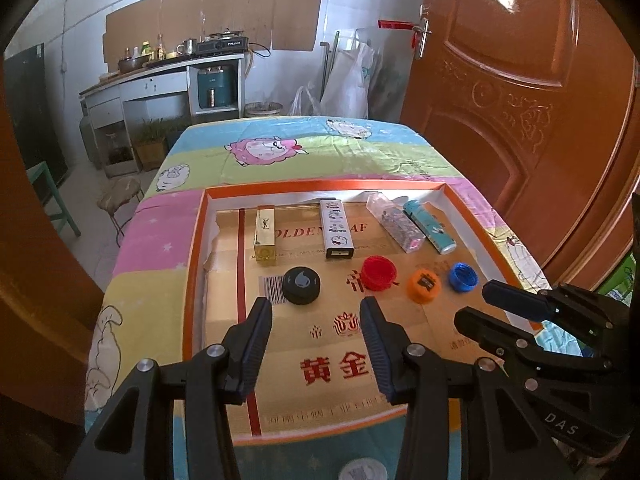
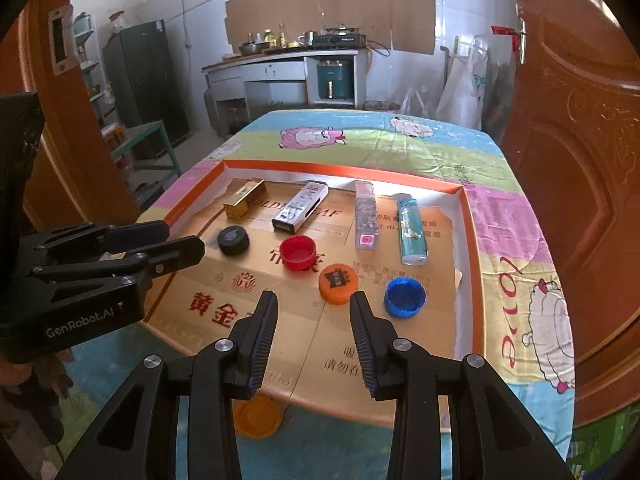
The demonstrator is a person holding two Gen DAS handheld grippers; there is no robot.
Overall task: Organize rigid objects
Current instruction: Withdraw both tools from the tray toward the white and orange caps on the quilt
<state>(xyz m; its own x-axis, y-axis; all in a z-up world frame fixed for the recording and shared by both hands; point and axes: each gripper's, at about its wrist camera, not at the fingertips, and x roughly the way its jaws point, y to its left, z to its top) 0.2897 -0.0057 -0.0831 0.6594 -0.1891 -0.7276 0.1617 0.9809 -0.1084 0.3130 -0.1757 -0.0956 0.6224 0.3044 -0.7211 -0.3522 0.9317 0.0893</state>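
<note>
Covering the desk (image 1: 280, 152), a cartoon-sheep cloth carries an orange-rimmed tray (image 1: 200, 240) mid-frame in the left wrist view; the left gripper (image 1: 316, 312) stands open and empty at bottom centre, below a black cap (image 1: 302, 285). Behind are a kitchen counter (image 1: 160, 72) and, right, a door (image 1: 520, 100). In the right wrist view, the right gripper (image 2: 314, 304) gapes empty just below an orange cap (image 2: 338, 278); an orange disc (image 2: 256, 416) at bottom is partly hidden.

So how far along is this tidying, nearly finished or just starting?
It looks nearly done. In the tray four long items lie in a back row: gold box, white case, patterned case, teal lighter. In front sits a row of caps: black, red, orange, blue. Both the left gripper and right gripper are open and empty. Little seems left, perhaps only straightening.
</note>
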